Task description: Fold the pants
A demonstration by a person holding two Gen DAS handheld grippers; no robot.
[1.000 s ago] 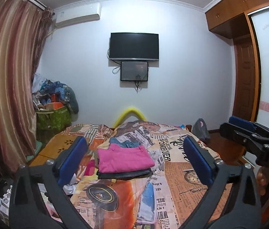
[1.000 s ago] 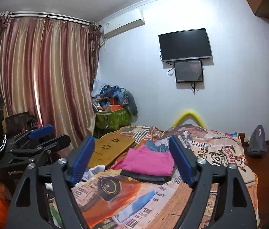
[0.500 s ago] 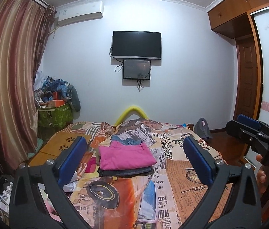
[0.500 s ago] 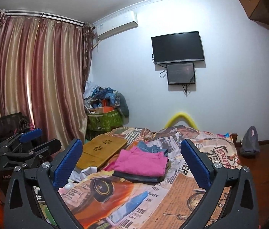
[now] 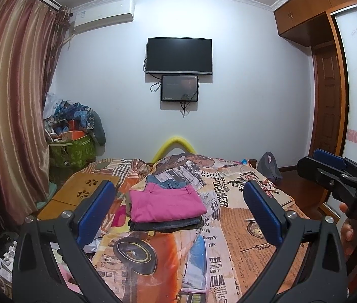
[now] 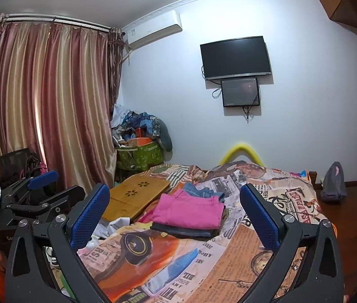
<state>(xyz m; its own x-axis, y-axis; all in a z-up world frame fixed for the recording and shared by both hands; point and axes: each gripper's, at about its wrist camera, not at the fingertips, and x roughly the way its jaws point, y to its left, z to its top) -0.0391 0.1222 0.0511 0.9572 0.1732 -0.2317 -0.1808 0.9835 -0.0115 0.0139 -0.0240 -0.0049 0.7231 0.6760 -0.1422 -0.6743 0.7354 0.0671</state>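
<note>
1. Two folded garments make the near stack on the bed: a bright pink folded pair of pants [image 5: 166, 204] lies flat on top of a dark denim folded pair [image 5: 165, 225], with a crumpled light-blue denim piece [image 5: 169, 184] touching the far edge of the stack. All of it rests mid-bed on the orange newspaper-and-car print bedspread [image 5: 236, 229].

2. Both tools are held up off the bed and hold nothing: the left black gripper with blue pads [image 5: 178, 210] has its jaws spread wide, and the right black gripper with blue pads [image 6: 174, 217] is spread just as wide. Neither touches cloth.

3. Judged from the neat pink rectangle, that pair looks done, so the step in hand is probably to fetch the next pair, likely the crumpled blue one. To do it well, come down on the blue piece from beyond the stack, pinch at the waistband with one gripper and at a hem with the other, and lift clear so the pink pair is not dragged askew.

4. Only the left wrist view shows the wooden wardrobe with a frosted sliding door [image 5: 350, 75], with the right gripper seen side-on before it and fingers of the hand behind.

5. Only the right wrist view shows the full striped red-gold curtain [image 6: 52, 101], the dark clutter at its foot, and more of the pale wooden lap-desk [image 6: 138, 194] just beside the stack.
</note>
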